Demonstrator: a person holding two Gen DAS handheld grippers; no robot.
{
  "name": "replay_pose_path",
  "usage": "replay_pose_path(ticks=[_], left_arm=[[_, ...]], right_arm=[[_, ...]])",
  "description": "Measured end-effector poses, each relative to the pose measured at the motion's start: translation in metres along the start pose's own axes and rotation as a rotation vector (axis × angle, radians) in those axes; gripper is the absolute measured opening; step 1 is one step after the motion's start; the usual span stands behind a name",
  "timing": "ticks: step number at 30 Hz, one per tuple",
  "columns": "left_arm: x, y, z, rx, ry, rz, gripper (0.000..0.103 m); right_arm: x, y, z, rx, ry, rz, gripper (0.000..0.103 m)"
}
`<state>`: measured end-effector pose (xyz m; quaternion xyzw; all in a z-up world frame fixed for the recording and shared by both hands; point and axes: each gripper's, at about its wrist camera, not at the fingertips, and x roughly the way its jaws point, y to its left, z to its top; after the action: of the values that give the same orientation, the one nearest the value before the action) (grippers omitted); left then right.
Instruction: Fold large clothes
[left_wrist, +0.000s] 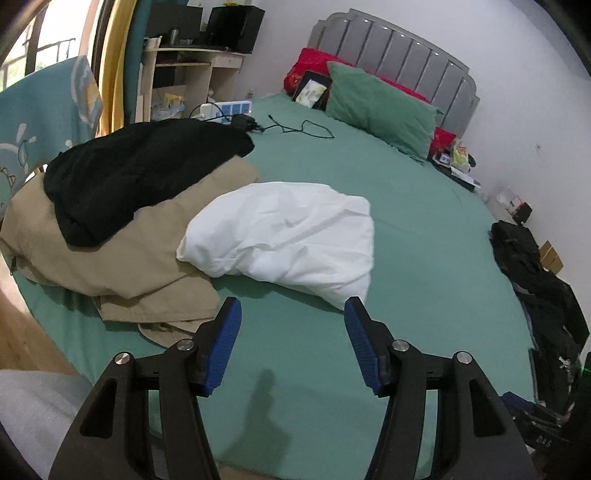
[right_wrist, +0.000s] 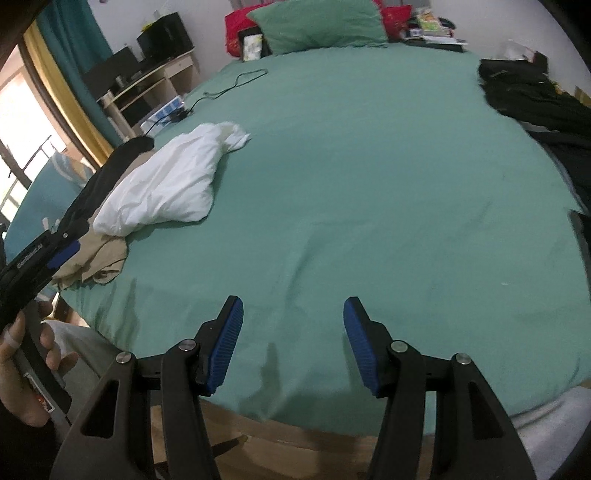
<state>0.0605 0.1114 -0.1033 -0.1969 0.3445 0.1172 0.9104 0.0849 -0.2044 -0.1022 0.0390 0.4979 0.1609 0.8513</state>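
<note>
A bedroom with a wide bed under a green sheet (right_wrist: 369, 184), pillows by the headboard. Three garments are heaped at the bed's left edge, seemingly waiting to be folded: a crumpled white garment (left_wrist: 284, 236) lies partly on a tan garment (left_wrist: 110, 258), with a black garment (left_wrist: 140, 173) on top. The left claw (left_wrist: 293, 314) hovers just before the white garment, spread and empty. The right claw (right_wrist: 293, 314) hangs level over bare sheet, also spread, holding nothing.

Both grippers are spread wide with nothing between the fingers: the left gripper (left_wrist: 293, 306) and the right gripper (right_wrist: 293, 306), above the bed's near edge.
</note>
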Motion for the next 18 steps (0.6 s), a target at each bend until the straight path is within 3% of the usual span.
replay_pose_path(ticks=[2,7,18], left_arm=[[-0.014,-0.011,0.000,0.018,-0.017,-0.016,0.061],[-0.047,-0.041,0.004,0.075,-0.036,-0.052,0.061],[-0.121,-0.104,0.025,0.208,-0.188,-0.082,0.061]], right_arm=[[-0.012,-0.010,0.002,0.031,-0.026,-0.004,0.057],[-0.047,-0.025,0.011,0.054,-0.123,-0.034,0.079],[-0.126,-0.045,0.018,0.049,-0.289,-0.104,0.085]])
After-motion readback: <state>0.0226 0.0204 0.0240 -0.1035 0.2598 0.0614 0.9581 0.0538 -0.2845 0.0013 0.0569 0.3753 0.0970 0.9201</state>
